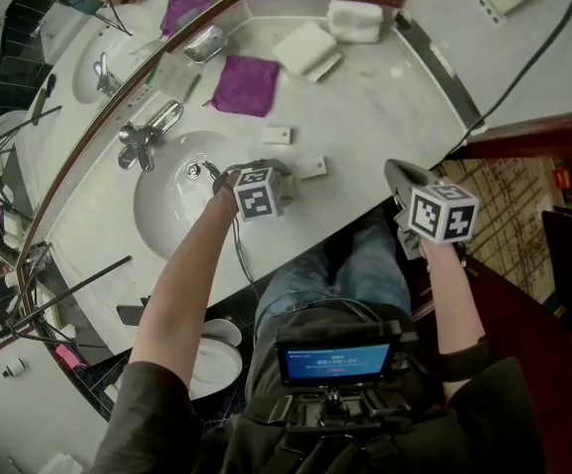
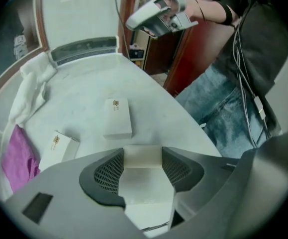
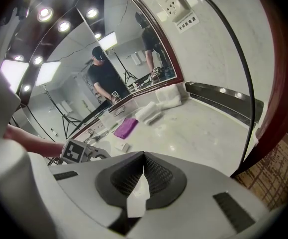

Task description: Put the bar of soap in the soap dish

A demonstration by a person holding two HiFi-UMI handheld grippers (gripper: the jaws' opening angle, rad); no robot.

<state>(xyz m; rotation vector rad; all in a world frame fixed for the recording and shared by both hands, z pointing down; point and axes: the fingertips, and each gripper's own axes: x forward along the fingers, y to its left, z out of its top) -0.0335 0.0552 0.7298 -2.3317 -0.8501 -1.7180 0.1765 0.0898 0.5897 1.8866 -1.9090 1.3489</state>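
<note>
**A slick little bar, pinched across its flat sides**

My left hand-held gripper (image 2: 143, 152) has its jaws closed on the bar of soap (image 2: 144, 176); the pale block sits square between the two ribbed pads and touches both. This is at the near rim of the sink (image 1: 172, 205); whether the bar is already clear of the tabletop (image 1: 365, 107) I cannot tell. I judge the bar light and stiff, with a waxy skin that will slide if it tilts (more so if any water from the basin reaches it). A hard squeeze would likely dent it, so a moderate pinch across the broad faces, at the middle of its length, seems the right hold, and that is about where the pads sit. My right hand-held gripper (image 3: 143, 168) is closed on nothing and hangs off the tabletop's edge; two small white boxes (image 2: 118, 117) lie flat beyond the bar. The shiny metal dish (image 1: 204, 43) near the mirror, past the purple cloth (image 1: 244, 84), I take for the soap dish; it is well apart from the bar
</note>
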